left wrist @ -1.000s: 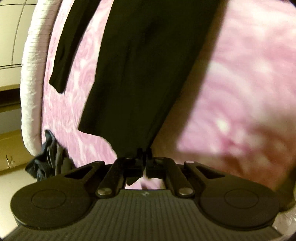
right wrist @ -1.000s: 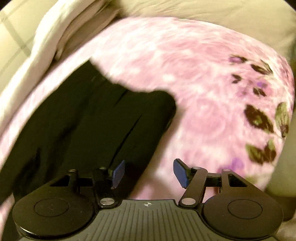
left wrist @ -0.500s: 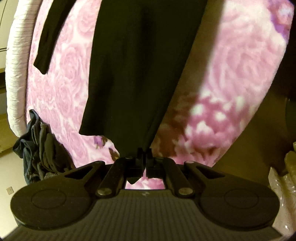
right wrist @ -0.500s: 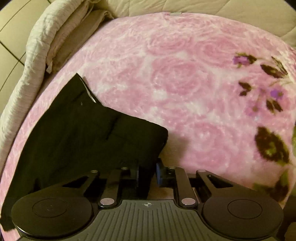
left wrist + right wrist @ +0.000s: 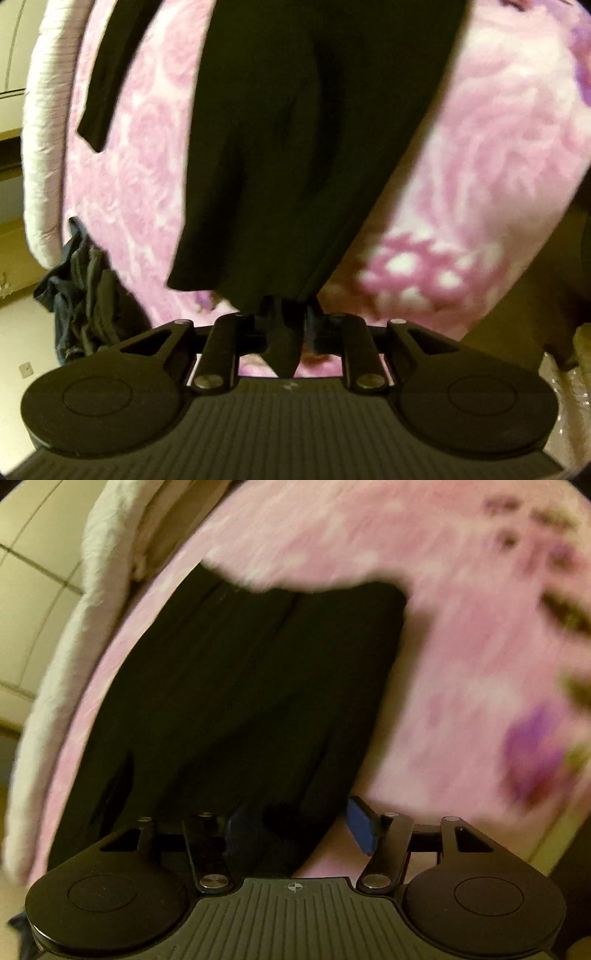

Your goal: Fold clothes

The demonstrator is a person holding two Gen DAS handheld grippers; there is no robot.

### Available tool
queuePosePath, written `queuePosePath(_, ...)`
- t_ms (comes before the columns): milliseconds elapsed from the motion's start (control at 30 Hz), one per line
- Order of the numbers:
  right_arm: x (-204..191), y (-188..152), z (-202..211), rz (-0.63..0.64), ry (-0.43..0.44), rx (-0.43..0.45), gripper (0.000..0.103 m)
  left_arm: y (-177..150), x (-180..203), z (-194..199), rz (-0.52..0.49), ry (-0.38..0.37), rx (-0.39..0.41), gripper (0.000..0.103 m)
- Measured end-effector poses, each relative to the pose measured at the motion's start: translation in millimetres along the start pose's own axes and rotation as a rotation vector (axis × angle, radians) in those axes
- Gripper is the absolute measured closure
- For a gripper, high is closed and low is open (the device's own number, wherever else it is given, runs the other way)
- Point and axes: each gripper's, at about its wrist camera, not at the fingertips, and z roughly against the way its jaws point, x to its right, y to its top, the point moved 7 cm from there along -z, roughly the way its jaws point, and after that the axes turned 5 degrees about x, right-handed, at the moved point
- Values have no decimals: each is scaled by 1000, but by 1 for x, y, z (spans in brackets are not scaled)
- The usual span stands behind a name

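Observation:
A black garment (image 5: 303, 147) lies spread on the pink rose-patterned blanket (image 5: 480, 155). My left gripper (image 5: 290, 314) is shut on the garment's near edge, with a point of black cloth hanging between the fingers. A black sleeve (image 5: 107, 74) lies to the left. In the right wrist view the same garment (image 5: 251, 686) lies folded on the blanket (image 5: 461, 627). My right gripper (image 5: 299, 827) is open, its blue pads (image 5: 360, 829) apart, with the cloth's near edge lying between them.
A dark grey bundle of clothes (image 5: 81, 291) hangs at the bed's left edge. A white quilted border (image 5: 44, 147) runs along the bed's left side. A cream pillow or duvet (image 5: 110, 554) lies at the far left. The floor (image 5: 22, 332) shows beyond.
My right gripper, shut on the garment half a second ago, has opened, and the view has swung with motion blur. My left gripper keeps its hold and has moved slightly.

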Motion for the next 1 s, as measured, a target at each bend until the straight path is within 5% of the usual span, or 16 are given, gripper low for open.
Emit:
queuePosePath(100,-4,-12,-2,61,-75,14,74,-5,3,7,23,-16,-6,99)
queuePosePath(200,1,-10,5,61,-124,-14,78,-10,5,14,45,-32,-12,99)
queuePosePath(300,-5,-10,15,89,-138,-58,77,-15,8,21,68,-48,-18,98)
queuePosePath(433,-30,-10,29,117,-118,-71,54,-17,2,36,156,-59,-8,93)
queuePosePath(500,-52,-13,30,146,-71,-74,51,-12,-9,46,240,-60,19,86)
queuePosePath(667,-110,-29,18,246,6,-129,49,21,-38,54,370,-83,199,85)
queuePosePath(867,-150,-72,13,301,-11,-143,47,92,-58,29,495,-267,526,85)
queuePosePath(1000,-158,-114,13,312,-106,-171,47,84,-58,-20,387,-266,508,85)
